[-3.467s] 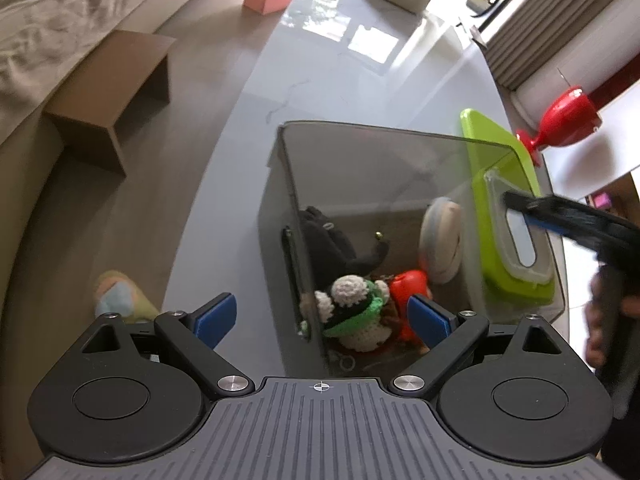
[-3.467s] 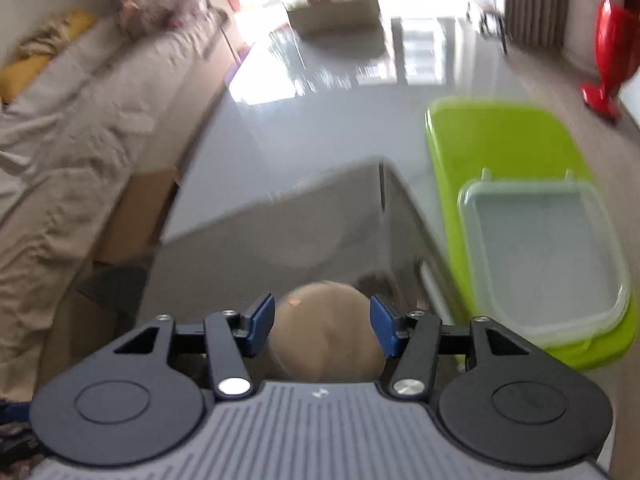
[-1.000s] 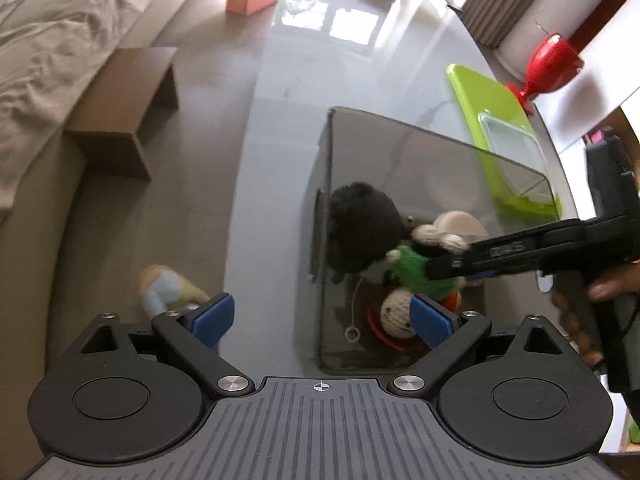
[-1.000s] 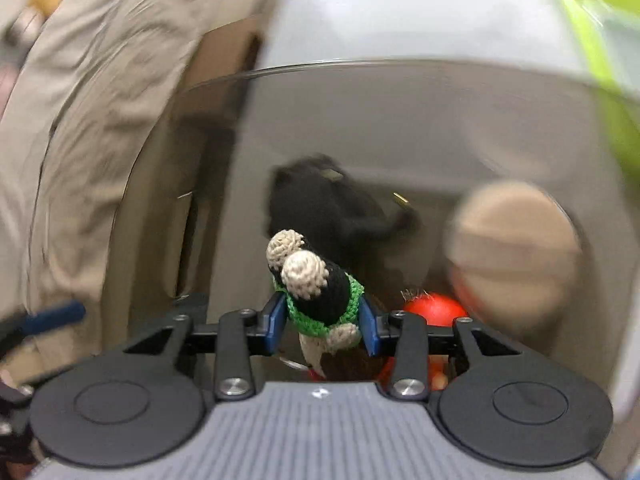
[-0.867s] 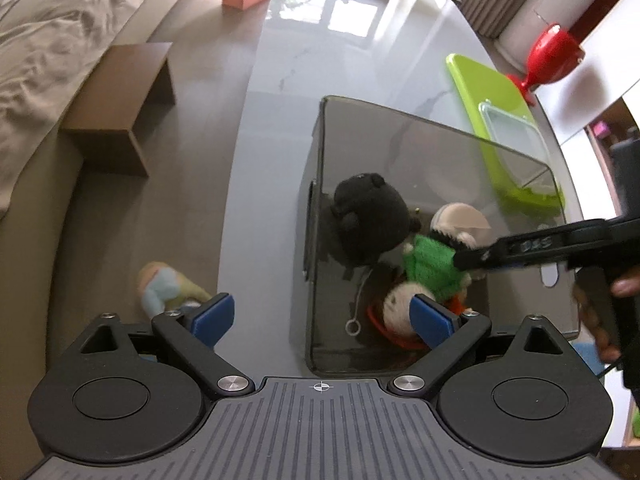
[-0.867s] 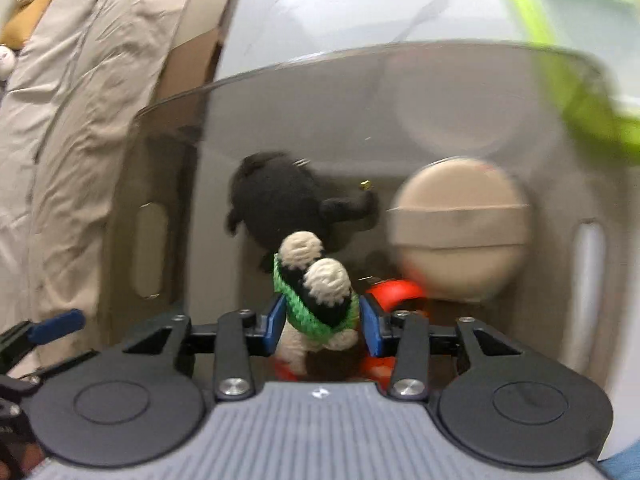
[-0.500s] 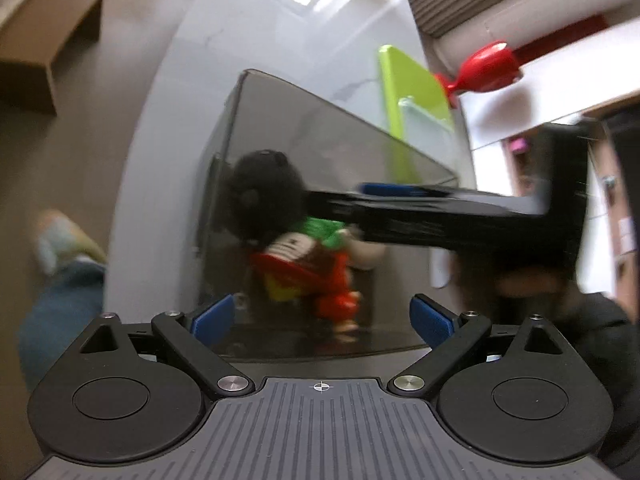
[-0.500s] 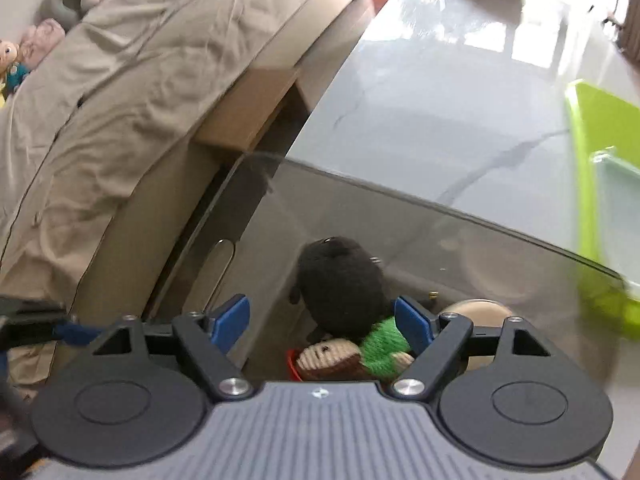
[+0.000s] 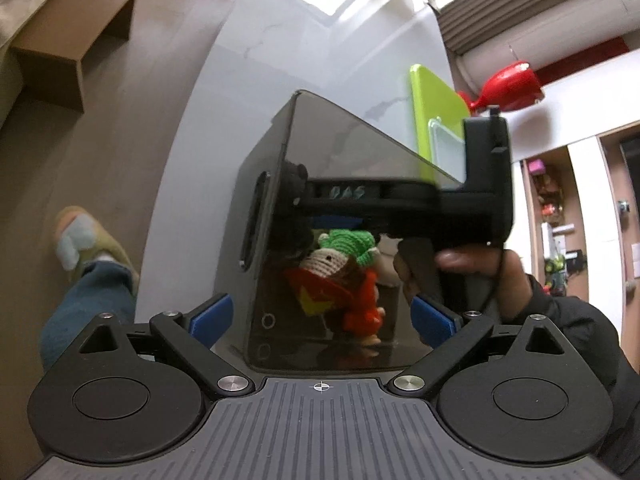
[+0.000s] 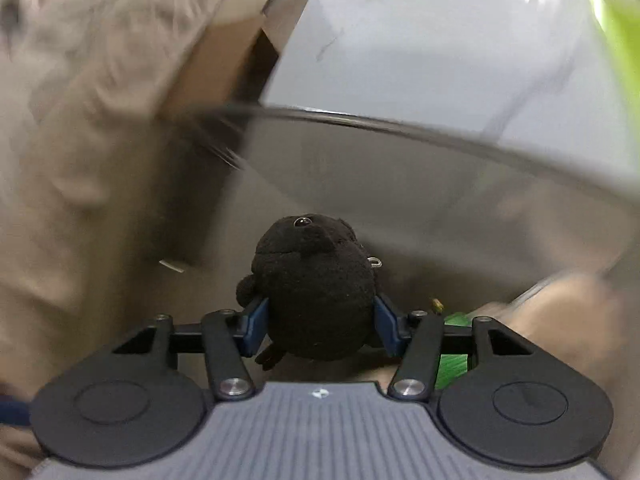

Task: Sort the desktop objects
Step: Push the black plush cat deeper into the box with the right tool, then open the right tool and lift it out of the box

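A dark see-through storage bin [image 9: 276, 148] stands on the white table [image 9: 288, 64]. Inside lie a crocheted doll [image 9: 340, 268] with a green hat and red clothes, and a beige round object [image 10: 560, 308]. My right gripper [image 10: 318, 322] reaches into the bin and is shut on a black plush toy [image 10: 316, 288]. From the left wrist view the right gripper's body [image 9: 400, 204] lies across the bin top, with the black plush [image 9: 294, 176] at its tip. My left gripper [image 9: 322, 318] is open and empty at the bin's near side.
A lime green tray [image 9: 434, 112] with a clear lid [image 9: 446, 152] lies beyond the bin. A red vase [image 9: 508, 84] stands at the far right. A brown low bench [image 9: 68, 44] and a beige sofa [image 10: 80, 100] are to the left, with my foot [image 9: 88, 240] on the floor.
My right gripper let go of the green-hatted doll, which now lies in the bin, then closed on the black plush. My left gripper came lower and nearer the bin.
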